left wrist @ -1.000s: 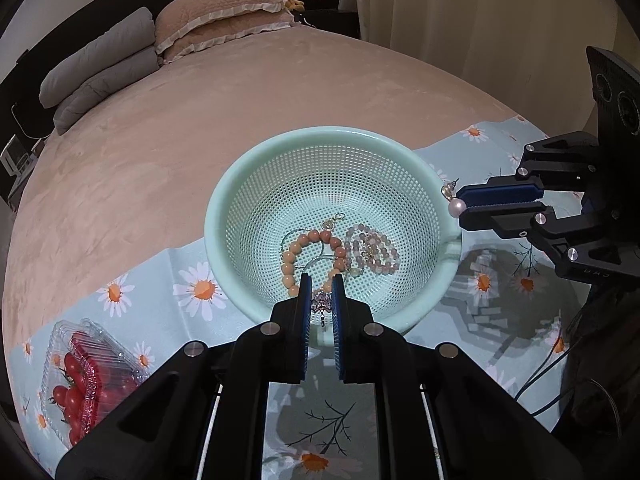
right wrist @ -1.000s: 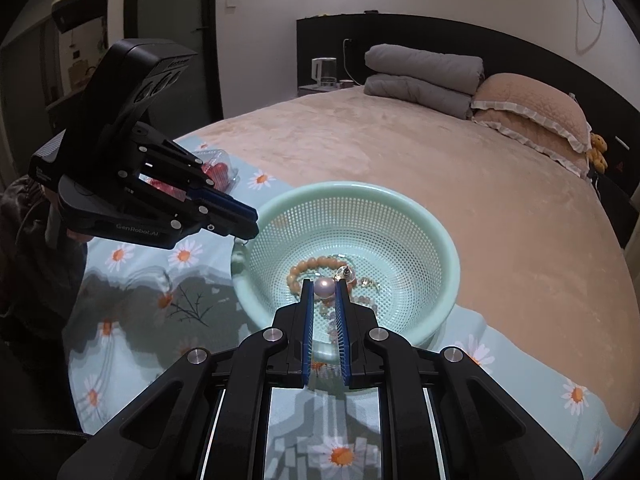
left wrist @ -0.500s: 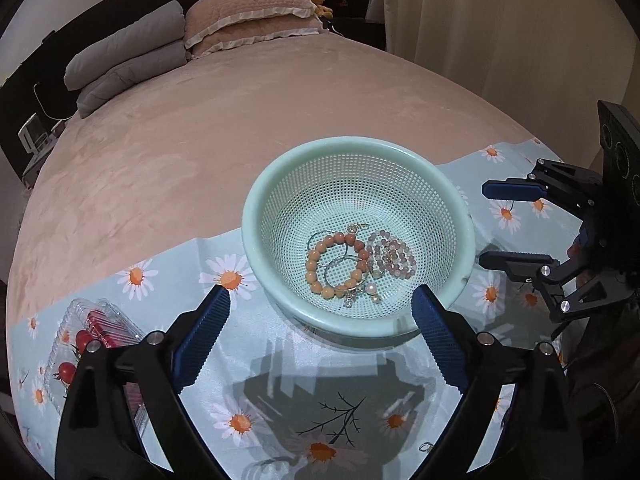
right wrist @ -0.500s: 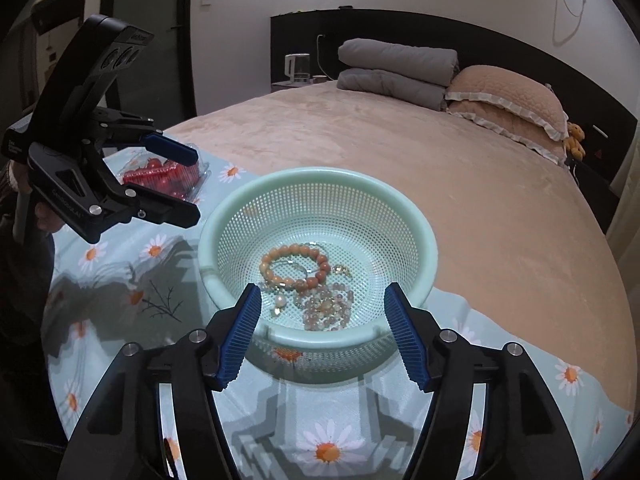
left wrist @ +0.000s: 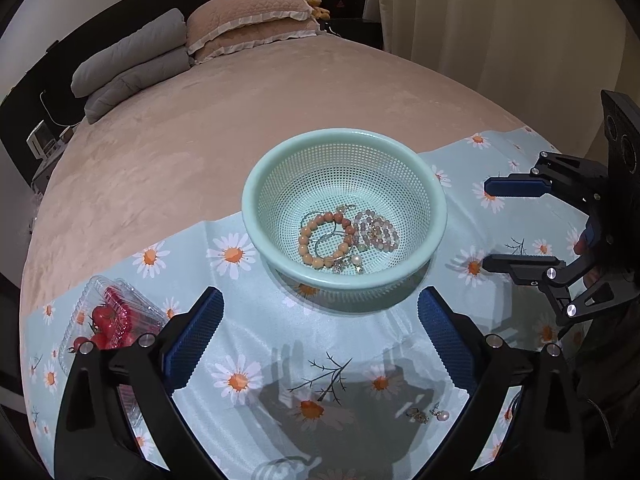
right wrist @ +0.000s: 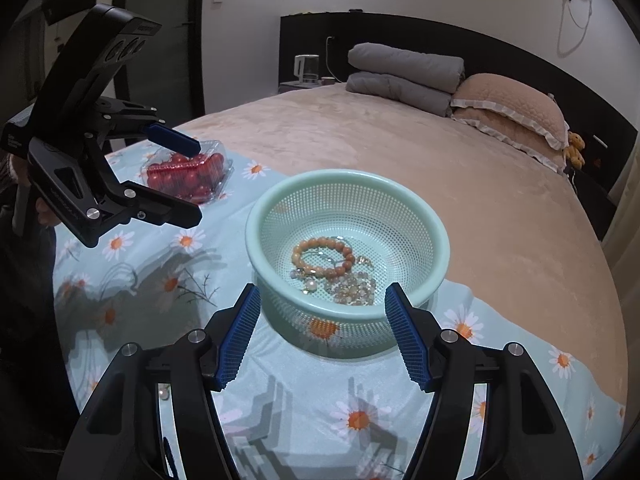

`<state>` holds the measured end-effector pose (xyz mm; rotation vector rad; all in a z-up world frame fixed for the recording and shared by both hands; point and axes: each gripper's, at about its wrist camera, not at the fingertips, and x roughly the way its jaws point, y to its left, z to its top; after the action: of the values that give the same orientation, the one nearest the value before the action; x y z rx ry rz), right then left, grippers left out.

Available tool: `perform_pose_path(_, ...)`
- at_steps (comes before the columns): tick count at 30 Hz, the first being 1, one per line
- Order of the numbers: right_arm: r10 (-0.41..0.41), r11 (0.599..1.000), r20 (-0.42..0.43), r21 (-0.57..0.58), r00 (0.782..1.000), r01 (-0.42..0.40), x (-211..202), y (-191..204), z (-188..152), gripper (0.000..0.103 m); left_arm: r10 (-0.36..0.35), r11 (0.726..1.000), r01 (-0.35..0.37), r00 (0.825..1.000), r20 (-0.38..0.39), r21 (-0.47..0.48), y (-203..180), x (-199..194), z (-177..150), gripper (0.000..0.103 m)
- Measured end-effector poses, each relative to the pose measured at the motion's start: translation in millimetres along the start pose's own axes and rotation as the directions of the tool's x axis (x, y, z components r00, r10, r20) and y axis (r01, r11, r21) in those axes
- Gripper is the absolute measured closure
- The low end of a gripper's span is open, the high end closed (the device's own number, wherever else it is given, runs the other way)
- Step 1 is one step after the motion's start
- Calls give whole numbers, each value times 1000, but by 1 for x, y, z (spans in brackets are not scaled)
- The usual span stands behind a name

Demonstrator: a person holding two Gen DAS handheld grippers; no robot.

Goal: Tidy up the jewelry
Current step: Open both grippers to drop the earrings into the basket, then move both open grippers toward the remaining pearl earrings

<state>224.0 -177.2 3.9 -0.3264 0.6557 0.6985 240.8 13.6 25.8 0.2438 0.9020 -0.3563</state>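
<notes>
A mint green perforated basket [left wrist: 280, 184] [right wrist: 436, 236] stands on the daisy-print cloth [left wrist: 256, 360]. Inside lie an orange bead bracelet [left wrist: 308, 236] [right wrist: 304, 246], a pale pink bead bracelet [left wrist: 384, 230] [right wrist: 356, 292], a thin chain and pearl earrings [left wrist: 355, 261] [right wrist: 310, 285]. Two small earrings [left wrist: 426, 415] lie on the cloth near me. My left gripper [left wrist: 320, 330] is open and empty, just short of the basket; it also shows in the right wrist view [right wrist: 188, 178]. My right gripper [right wrist: 322, 334] is open and empty beside the basket; it also shows in the left wrist view [left wrist: 500, 224].
A clear plastic box of cherry tomatoes [left wrist: 106, 326] [right wrist: 186, 172] sits on the cloth's left end. The cloth lies on a pink bed [left wrist: 200, 128] with grey and pink pillows [left wrist: 192, 44] at the far end. A curtain [left wrist: 480, 20] hangs at right.
Both grippers were shut on earrings over the basket a second ago. They have opened, the earrings have dropped into the basket, and both grippers have pulled back from it.
</notes>
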Motion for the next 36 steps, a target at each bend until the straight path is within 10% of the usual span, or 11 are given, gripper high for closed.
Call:
perform_pose_path(20,108,994,-53,10,993,-108,6,68,-77,42,-16,998,20,997,-71,55,-32,22,-80,8)
perform_pose_path(28,135,991,-45,0,990,-135,12,97,-106,44,-77,981,80,997,-25,179,-47,34,-119,22)
perform_pose_path(36,142,989,-83,-26,986,-145,32,111,-109,65,-162,946,168,986,-42,279,-59,41,-137,22)
